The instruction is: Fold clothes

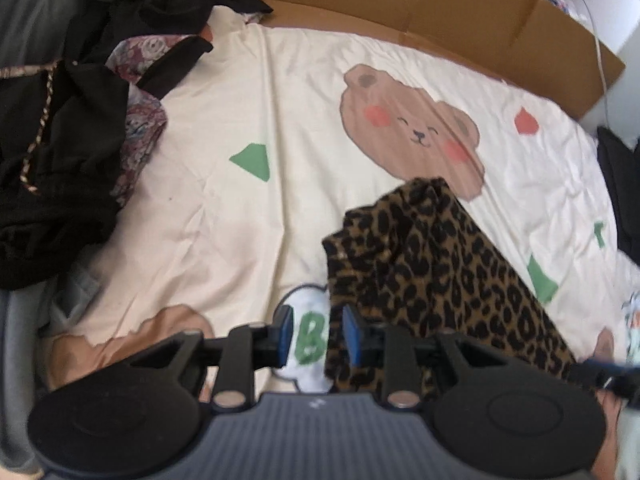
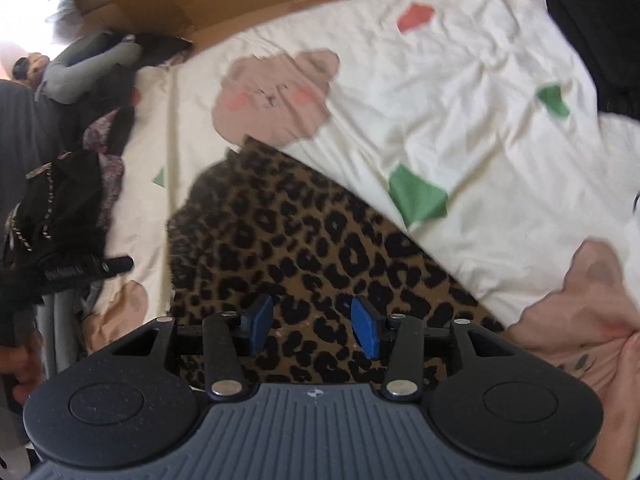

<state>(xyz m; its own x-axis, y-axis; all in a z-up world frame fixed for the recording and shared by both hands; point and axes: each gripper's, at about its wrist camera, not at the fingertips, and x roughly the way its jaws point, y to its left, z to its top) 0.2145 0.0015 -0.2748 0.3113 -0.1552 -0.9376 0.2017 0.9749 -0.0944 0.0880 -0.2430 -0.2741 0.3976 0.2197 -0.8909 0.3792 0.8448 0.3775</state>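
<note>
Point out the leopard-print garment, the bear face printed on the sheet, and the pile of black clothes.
leopard-print garment (image 2: 304,240): right wrist view, middle of the spotted cloth.
bear face (image 1: 412,128): left wrist view, between the printed cheeks.
pile of black clothes (image 1: 60,152): left wrist view, black fabric beside the braided cord.

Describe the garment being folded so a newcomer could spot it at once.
Start at the cream bedsheet printed with brown bear faces. Below the smiling bear lies the leopard-print garment, a long folded strip. Its tan-and-black spots distinguish it from the black clothes pile at the sheet's edge.

You're over a cream bear-print bedsheet (image 1: 280,128) — flattened brown cardboard (image 1: 440,4) along its far edge, daylight beyond.
</note>
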